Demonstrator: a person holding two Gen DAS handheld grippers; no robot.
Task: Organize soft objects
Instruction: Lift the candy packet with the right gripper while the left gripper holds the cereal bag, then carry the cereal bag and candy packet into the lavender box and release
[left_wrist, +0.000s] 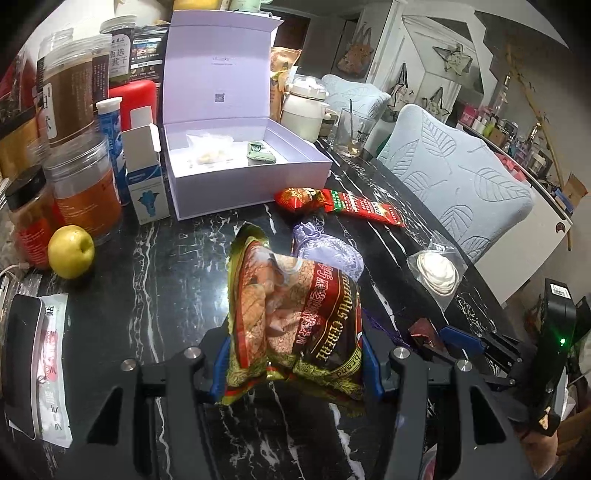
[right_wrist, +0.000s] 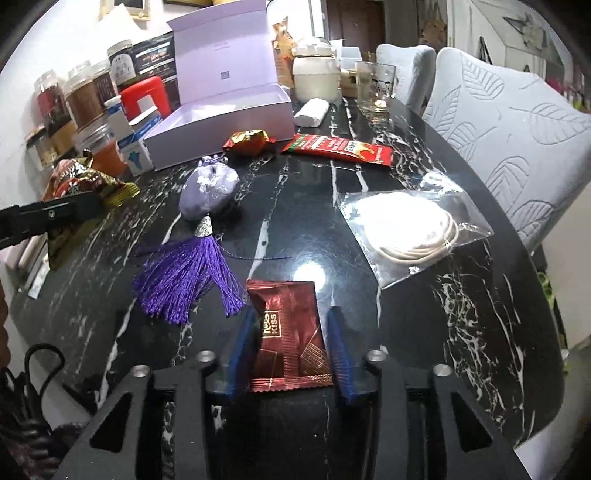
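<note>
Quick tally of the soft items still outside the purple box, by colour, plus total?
Red or dark red: 4 (cereal bag in the left gripper, dark red KISS packet between the right gripper pads, red candy, long red packet)
Purple: 1 (tasselled sachet)
White in clear bag: 1 (cord bag)
Total: 6

Indoor artificial light from overhead, moderately bright, cool cast. Glossy black marble table (right_wrist: 461, 314) throws glare: a round white hotspot near the centre in the right wrist view, just beyond the red wafer packet (right_wrist: 290, 334). Lavender box (left_wrist: 236, 110) lid nearly overexposed. Clear plastic bag (right_wrist: 413, 229) glints. Soft shadows under near objects. Strong fisheye bending, dark vignette at corners in both views. Cereal bag (left_wrist: 295, 321) slightly soft; far background noisy, details smeared
</note>
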